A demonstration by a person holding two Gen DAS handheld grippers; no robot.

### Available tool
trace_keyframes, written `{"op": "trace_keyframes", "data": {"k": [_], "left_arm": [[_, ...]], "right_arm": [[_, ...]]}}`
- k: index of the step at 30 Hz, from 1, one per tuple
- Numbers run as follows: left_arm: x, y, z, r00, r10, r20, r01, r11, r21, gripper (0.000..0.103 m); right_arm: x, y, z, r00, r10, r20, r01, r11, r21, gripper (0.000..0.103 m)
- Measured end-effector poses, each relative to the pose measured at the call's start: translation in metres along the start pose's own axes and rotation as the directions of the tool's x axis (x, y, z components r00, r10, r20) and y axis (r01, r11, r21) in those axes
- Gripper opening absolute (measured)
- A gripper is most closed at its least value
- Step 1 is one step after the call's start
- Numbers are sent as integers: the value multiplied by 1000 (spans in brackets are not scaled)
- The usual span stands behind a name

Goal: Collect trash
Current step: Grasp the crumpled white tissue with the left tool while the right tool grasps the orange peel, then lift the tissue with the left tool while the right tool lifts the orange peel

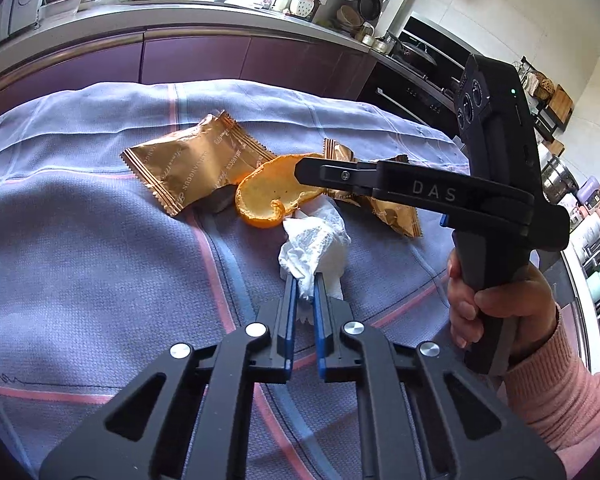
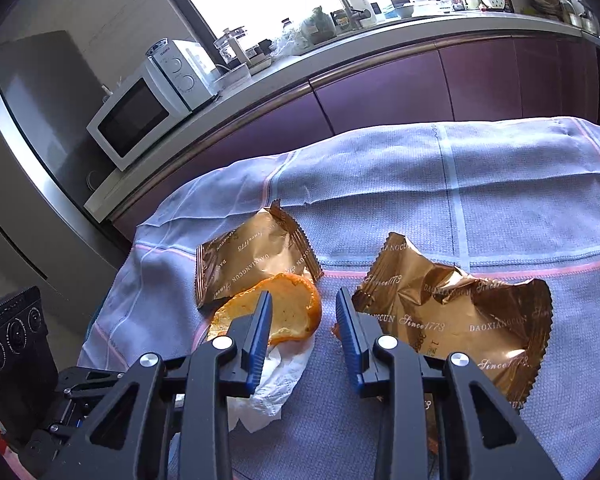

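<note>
On the blue-grey checked cloth (image 1: 100, 260) lie two gold snack wrappers, one on the left (image 1: 188, 168) (image 2: 256, 256) and a crumpled one on the right (image 1: 388, 208) (image 2: 460, 320). Between them are an orange peel (image 1: 264, 192) (image 2: 292, 312) and a crumpled white tissue (image 1: 316, 240) (image 2: 276, 384). My left gripper (image 1: 305, 284) is shut on the near end of the tissue. My right gripper (image 2: 304, 296) (image 1: 300, 170) hovers open over the peel. Its left finger covers part of the peel, and the peel's right edge lies between the jaws without touching the right pad.
A hand in a pink sleeve (image 1: 500, 304) holds the right gripper's handle. Purple cabinets (image 2: 380, 92) under a cluttered counter run behind the table. A white microwave (image 2: 140, 112) and a steel fridge (image 2: 28, 120) stand at the left. The cloth's far edge drops off close behind the wrappers.
</note>
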State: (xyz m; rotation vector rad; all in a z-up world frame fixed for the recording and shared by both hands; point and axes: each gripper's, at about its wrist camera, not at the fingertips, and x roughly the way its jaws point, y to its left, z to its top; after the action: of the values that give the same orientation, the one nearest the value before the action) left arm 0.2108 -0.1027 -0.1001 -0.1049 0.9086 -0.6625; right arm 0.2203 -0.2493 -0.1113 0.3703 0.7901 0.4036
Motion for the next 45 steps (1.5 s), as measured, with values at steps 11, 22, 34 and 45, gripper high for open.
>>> {"op": "trace_keyframes", "data": {"k": [11, 22, 34, 45], "left_arm": [[-22, 2, -7, 999, 0, 39, -1, 1000, 8, 6], [-62, 0, -18, 994, 21, 103, -26, 998, 49, 5], [-109, 6, -34, 985, 52, 166, -63, 996, 63, 5], [-143, 35, -47, 973, 119, 197, -126, 992, 23, 5]], "right_arm": [[-13, 1, -2, 1000, 15, 26, -15, 1000, 15, 8], [-33, 5, -7, 997, 34, 69, -36, 999, 32, 8], [-41, 14, -12, 995, 53, 89, -57, 998, 40, 8], [-47, 28, -16, 991, 89, 101, -93, 995, 37, 8]]}}
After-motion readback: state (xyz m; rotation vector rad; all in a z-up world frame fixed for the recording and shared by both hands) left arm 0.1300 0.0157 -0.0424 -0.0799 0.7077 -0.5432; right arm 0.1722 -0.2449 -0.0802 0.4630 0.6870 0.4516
